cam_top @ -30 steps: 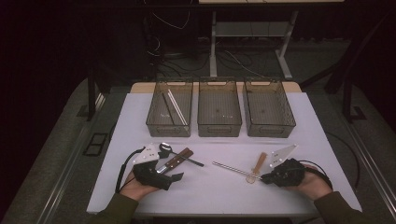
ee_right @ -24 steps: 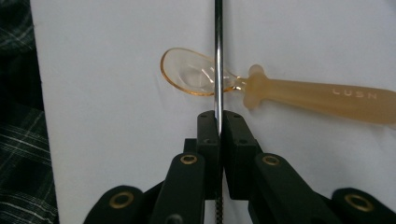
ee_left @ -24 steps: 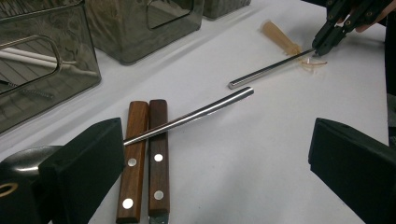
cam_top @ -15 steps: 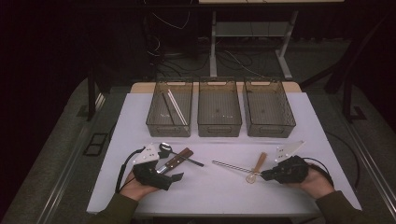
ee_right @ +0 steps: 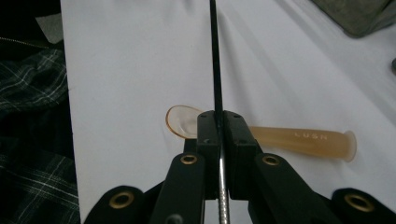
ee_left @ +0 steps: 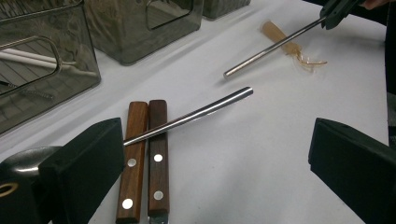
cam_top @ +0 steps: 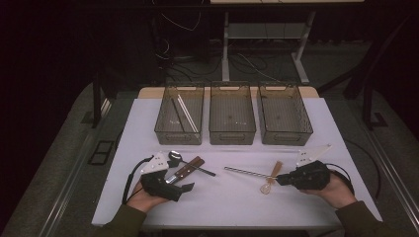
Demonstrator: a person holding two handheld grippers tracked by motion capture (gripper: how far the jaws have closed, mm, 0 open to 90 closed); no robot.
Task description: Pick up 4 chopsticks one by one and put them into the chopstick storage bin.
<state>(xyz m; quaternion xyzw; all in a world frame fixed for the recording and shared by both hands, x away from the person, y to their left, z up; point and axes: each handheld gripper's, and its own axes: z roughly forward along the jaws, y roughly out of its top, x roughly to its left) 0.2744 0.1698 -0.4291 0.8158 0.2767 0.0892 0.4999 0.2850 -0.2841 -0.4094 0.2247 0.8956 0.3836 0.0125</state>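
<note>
My right gripper (cam_top: pixel 279 179) (ee_right: pixel 217 117) is shut on one end of a thin metal straw (cam_top: pixel 247 172) (ee_right: pixel 215 56) (ee_left: pixel 273 46). The straw points left over the white table, with its free end just off the surface. Under it lies an amber plastic spoon (cam_top: pixel 271 178) (ee_right: pixel 299 138) (ee_left: pixel 289 46). My left gripper (cam_top: pixel 181 181) (ee_left: pixel 217 135) stands open at the front left, its jaws wide apart with nothing between the pads. In front of it lie two wooden-handled knives (ee_left: pixel 145 149) (cam_top: pixel 187 169), a second metal straw (ee_left: pixel 191 114) across them, and a black spoon (cam_top: pixel 174 157) (ee_left: pixel 21 163).
Three dark see-through bins stand in a row at the back: the left bin (cam_top: pixel 163 129) holds white sticks (cam_top: pixel 188 112), then the middle bin (cam_top: pixel 232 134) and the right bin (cam_top: pixel 285 136). The table's front edge (cam_top: pixel 232 226) is close to both hands.
My right gripper has shifted slightly and turned a little, still holding the straw. The left gripper and the cutlery beside it have stayed put.
</note>
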